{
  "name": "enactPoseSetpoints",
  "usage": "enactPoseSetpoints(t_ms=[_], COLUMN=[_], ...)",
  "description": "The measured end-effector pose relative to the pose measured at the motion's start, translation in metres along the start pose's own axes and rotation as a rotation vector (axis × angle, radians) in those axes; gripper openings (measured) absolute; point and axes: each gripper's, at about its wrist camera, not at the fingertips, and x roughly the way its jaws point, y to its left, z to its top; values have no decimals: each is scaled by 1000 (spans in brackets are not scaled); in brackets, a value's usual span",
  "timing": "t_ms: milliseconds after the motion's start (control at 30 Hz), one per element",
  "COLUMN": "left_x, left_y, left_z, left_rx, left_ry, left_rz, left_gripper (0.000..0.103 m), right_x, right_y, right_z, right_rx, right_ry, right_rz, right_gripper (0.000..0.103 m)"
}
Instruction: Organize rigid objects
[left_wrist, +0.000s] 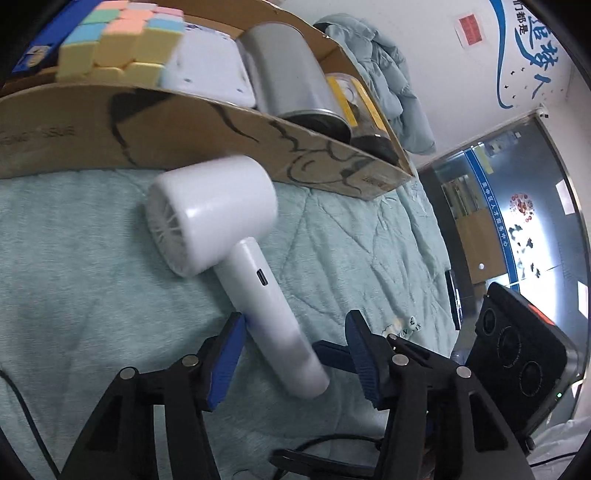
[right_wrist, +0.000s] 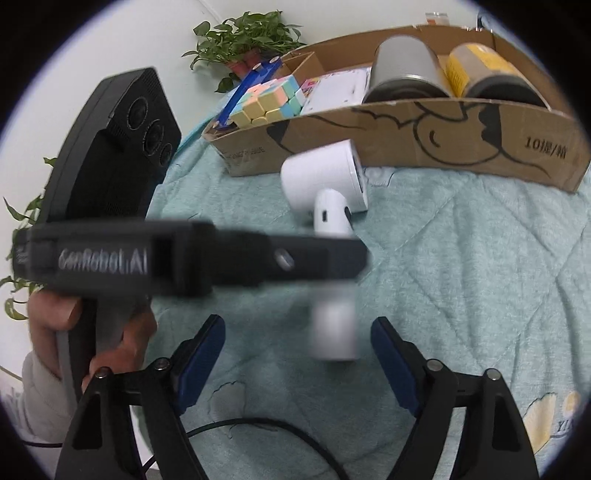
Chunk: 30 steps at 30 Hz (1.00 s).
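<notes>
A white hair dryer (left_wrist: 210, 214) lies on the green quilt (left_wrist: 74, 277) in front of a cardboard box (left_wrist: 184, 122). Its handle (left_wrist: 273, 310) runs back between the fingers of my left gripper (left_wrist: 295, 321). The left pad (left_wrist: 225, 354) is against the handle and the right pad (left_wrist: 362, 358) stands a little off it. In the right wrist view the hair dryer (right_wrist: 325, 177) lies beyond my open right gripper (right_wrist: 297, 325). The blurred handle end (right_wrist: 334, 332) shows between its fingertips. The left tool's black body (right_wrist: 110, 258), held by a hand (right_wrist: 51, 317), crosses in front.
The box (right_wrist: 406, 125) holds a pastel puzzle cube (right_wrist: 266, 103), a white flat pack (right_wrist: 336, 92), a grey can (right_wrist: 402, 70) and a yellow-labelled jar (right_wrist: 480, 70). A potted plant (right_wrist: 243, 37) stands behind it. A bunched light blue garment (left_wrist: 380, 74) lies past the box. A black cable (right_wrist: 258, 424) trails near me.
</notes>
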Motion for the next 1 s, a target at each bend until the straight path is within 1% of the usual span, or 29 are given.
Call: enactPoseSetpoints(t_ms=[33,67,167,300,333,367,400,433,467,500,567,633,833,1000], left_x=[3,6,9,9,10,13,13,13,14,14,13,13,8,-14], left_y=[1,5,7,8,9,8,8,8,7,7,11,11,9,3], left_z=[0,1,6,7,7,7,7,6,4,3,2,2,0,-4], left_rx=[-15,-44,-77,-73,-75,-77,-77,-76,-70,-66,-80,-88,-74,-39], left_ry=[-6,-9,-18,-23,-24,-29,-37,-43,-46,-50,-55,-55,-70,-107], left_rz=[14,19,13,29,41,51,60,88,110,122,108,105,95,100], left_gripper=[53,53,53,53,53,53,48,38,33,31,31,30,30,30], right_x=[2,4,11,18,19,19,20,21,23,25,27,27,28,12], right_y=[0,-1,-7,1,2,2,4,6,8,8,7,8,13,14], right_z=[2,4,11,15,13,11,11,10,10,11,15,16,14,12], right_rx=[-3,0,15,-45,-58,-63,-69,-78,-78,-69,-54,-58,-62,-79], right_ry=[1,3,20,20,27,32,34,39,42,41,42,36,2,-57], right_rz=[-32,-52,-84,-101,-96,-90,-86,-87,-92,-90,-81,-90,-108,-114], right_gripper=[71,63,52,40,34,31,31,31,31,31,31,31,30,29])
